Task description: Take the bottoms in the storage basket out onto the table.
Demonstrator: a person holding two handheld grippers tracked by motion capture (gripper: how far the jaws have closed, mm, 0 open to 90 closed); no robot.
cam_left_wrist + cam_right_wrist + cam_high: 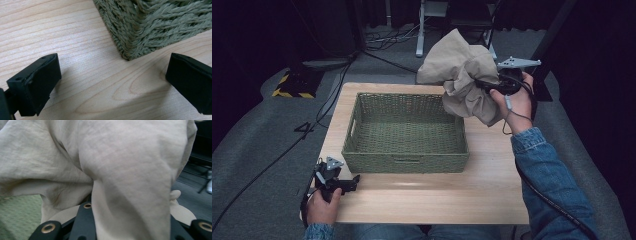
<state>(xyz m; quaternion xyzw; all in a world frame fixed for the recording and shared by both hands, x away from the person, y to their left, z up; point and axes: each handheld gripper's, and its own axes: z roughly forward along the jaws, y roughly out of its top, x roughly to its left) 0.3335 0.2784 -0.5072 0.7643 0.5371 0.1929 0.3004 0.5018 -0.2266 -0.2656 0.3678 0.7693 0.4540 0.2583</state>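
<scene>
A bunched beige cloth hangs in the air over the far right corner of a green woven basket. My right gripper is shut on the cloth, whose folds drape over its jaws in the right gripper view. The basket's inside holds nothing. My left gripper rests low at the table's front left, open, with bare wood between its fingers. The basket's near corner lies just beyond them.
The wooden table has free room in front of the basket and to its right. Cables run across the grey floor at the left. A black and yellow striped block and metal stand legs lie beyond the table.
</scene>
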